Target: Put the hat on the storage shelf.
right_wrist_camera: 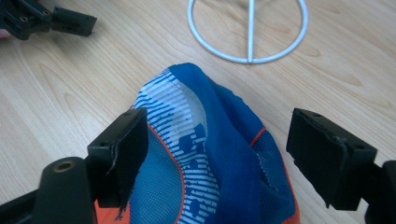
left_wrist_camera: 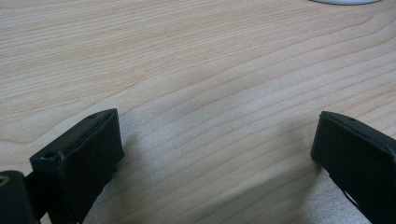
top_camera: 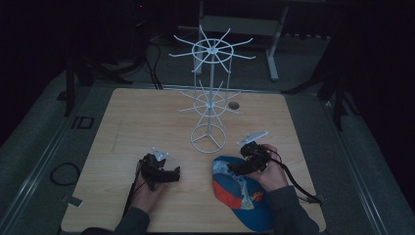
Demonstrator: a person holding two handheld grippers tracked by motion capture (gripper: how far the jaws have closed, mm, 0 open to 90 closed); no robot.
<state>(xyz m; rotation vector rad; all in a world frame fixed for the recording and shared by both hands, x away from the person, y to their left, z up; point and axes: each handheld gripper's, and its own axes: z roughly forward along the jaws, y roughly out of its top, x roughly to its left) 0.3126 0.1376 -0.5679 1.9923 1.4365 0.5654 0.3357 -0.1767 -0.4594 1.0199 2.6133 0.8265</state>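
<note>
Black pads of my right gripper [right_wrist_camera: 215,154] stand wide apart, and the cap [right_wrist_camera: 210,154] lies between them. Its blue crown with white stripes and an orange seam bulges up in the gap. The left pad sits just against the cap's mesh side; the right pad is clear of the fabric, so nothing is clamped. From above, my right gripper [top_camera: 234,169] hangs over the cap's [top_camera: 242,196] far edge, and the cap rests flat on the table [top_camera: 147,117] near the front right corner, partly under my right hand [top_camera: 269,174].

My left gripper [left_wrist_camera: 217,149] is also wide open, both pads low over bare wood grain with nothing between them or touching them. Seen from above, my left gripper [top_camera: 171,174] sits left of the cap, well apart from it, jaws pointing toward it, held by my left hand [top_camera: 149,188].

Behind both grippers the white wire rack [top_camera: 209,98] stands upright on its ring base [right_wrist_camera: 248,30], just beyond the cap, with its arms bare.
</note>
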